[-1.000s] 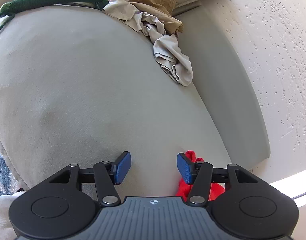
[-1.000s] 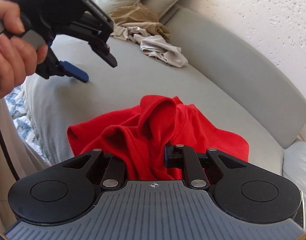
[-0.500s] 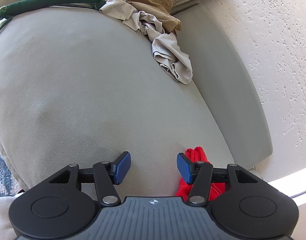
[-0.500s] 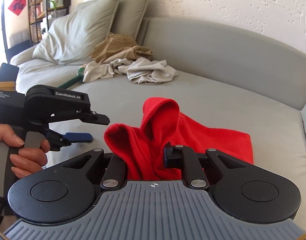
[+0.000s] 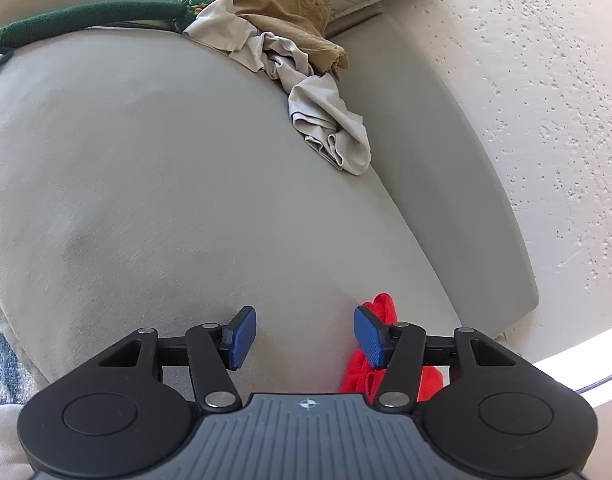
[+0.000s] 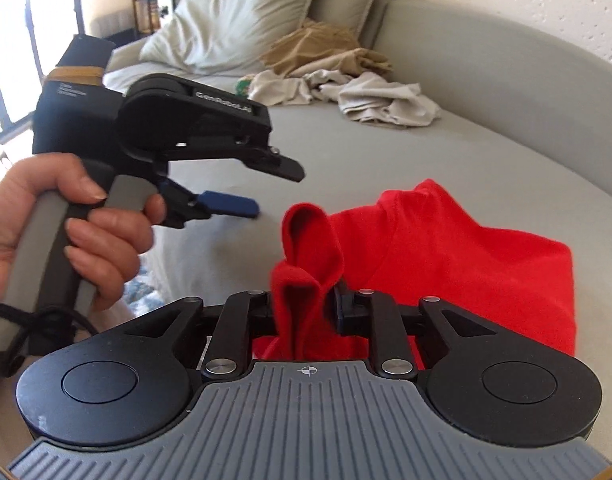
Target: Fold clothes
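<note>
A red fleece garment (image 6: 457,248) lies rumpled on the grey sofa seat (image 6: 405,152). My right gripper (image 6: 304,306) has a raised fold of it between its pads; the jaws are opening and the cloth still fills the gap and touches both. A person's hand (image 6: 66,220) holds my left gripper (image 6: 276,190) just left of the fold, open, with nothing in it. In the left wrist view my left gripper (image 5: 304,336) hovers over bare seat, and a strip of the red garment (image 5: 381,308) peeks out behind its right finger.
A heap of beige and tan clothes (image 5: 290,52) lies at the back of the seat, with a green plush thing (image 5: 94,16) beside it. Pillows (image 6: 246,12) lean at the far end. The sofa back (image 6: 505,80) and a textured wall (image 5: 545,100) are on the right.
The right wrist view has tipped up, so the sofa back and pillows have come into view. The red fold stays between the right jaws. The left gripper has kept still and open.
</note>
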`<state>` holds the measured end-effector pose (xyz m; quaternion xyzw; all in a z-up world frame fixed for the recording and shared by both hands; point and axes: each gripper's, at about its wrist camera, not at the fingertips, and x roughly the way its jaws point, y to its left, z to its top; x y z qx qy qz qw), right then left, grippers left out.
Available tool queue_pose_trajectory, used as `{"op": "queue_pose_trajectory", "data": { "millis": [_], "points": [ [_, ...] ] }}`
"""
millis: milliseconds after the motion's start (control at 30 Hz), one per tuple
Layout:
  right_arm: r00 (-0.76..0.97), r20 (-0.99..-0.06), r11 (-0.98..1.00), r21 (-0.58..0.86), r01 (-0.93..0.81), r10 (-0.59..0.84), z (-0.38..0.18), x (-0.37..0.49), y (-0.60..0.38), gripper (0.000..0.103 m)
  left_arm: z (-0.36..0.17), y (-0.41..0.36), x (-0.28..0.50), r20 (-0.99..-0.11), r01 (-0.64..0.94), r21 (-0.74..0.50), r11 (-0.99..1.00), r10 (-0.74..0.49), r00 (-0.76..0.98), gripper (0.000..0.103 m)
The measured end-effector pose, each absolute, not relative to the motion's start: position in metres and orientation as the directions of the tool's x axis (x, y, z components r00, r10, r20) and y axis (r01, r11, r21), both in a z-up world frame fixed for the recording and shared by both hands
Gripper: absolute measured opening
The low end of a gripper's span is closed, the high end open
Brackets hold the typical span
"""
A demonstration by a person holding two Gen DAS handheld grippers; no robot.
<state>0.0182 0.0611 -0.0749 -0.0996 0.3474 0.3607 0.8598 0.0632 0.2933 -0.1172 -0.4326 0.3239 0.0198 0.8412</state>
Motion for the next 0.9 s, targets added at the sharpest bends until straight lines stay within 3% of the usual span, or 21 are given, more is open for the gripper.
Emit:
{"op": "queue_pose_trajectory", "data": {
  "millis": [67,100,133,267,467,567,600,667,700,767,900],
  "points": [
    [0.413,-0.668,0.664,0.164,-0.730,0.619,-0.068,0.014,0.049,0.048,-0.114,0.290,0.063,-0.551,-0.298,-0.712,0.635,-0.243,0.798,0.052],
    [0.389,-0.664,0.651,0.197,-0.734,0.639,-0.063,0.010,0.041,0.060,-0.113,0.289,0.063,-0.546,-0.290,-0.710,0.641,-0.242,0.802,0.052],
    [0.374,-0.656,0.643,0.225,-0.732,0.655,-0.058,0.005,0.032,0.065,-0.112,0.287,0.063,-0.540,-0.282,-0.708,0.648,-0.240,0.807,0.052],
    [0.394,-0.657,0.690,0.272,-0.671,0.642,-0.039,-0.008,-0.010,0.068,-0.103,0.277,0.062,-0.520,-0.245,-0.677,0.694,-0.215,0.826,0.051],
    [0.567,-0.601,0.824,0.357,-0.440,0.563,-0.031,-0.015,-0.090,0.070,-0.078,0.253,0.051,-0.443,-0.146,-0.576,0.805,-0.157,0.883,0.049],
    [0.610,-0.623,0.871,0.370,-0.322,0.490,-0.046,-0.009,-0.113,0.070,-0.064,0.231,0.041,-0.386,-0.045,-0.566,0.823,-0.217,0.897,0.046],
    [0.622,-0.629,0.884,0.359,-0.300,0.467,-0.051,-0.007,-0.115,0.065,-0.061,0.221,0.037,-0.371,-0.002,-0.558,0.830,-0.248,0.895,0.045],
    [0.645,-0.630,0.901,0.325,-0.288,0.433,-0.061,-0.005,-0.115,0.036,-0.057,0.195,0.028,-0.367,0.034,-0.502,0.864,-0.249,0.896,0.042],
    [0.654,-0.624,0.904,0.300,-0.304,0.427,-0.064,-0.004,-0.113,0.006,-0.056,0.181,0.024,-0.371,0.042,-0.464,0.885,-0.237,0.898,0.041],
    [0.667,-0.620,0.910,0.250,-0.332,0.414,-0.069,-0.001,-0.103,0.004,-0.057,0.154,0.016,-0.401,0.070,-0.368,0.927,-0.226,0.888,0.024],
    [0.679,-0.604,0.905,0.211,-0.369,0.417,-0.071,0.007,-0.088,0.004,-0.062,0.117,0.009,-0.466,0.129,-0.221,0.967,-0.221,0.857,0.017]
  ]
}}
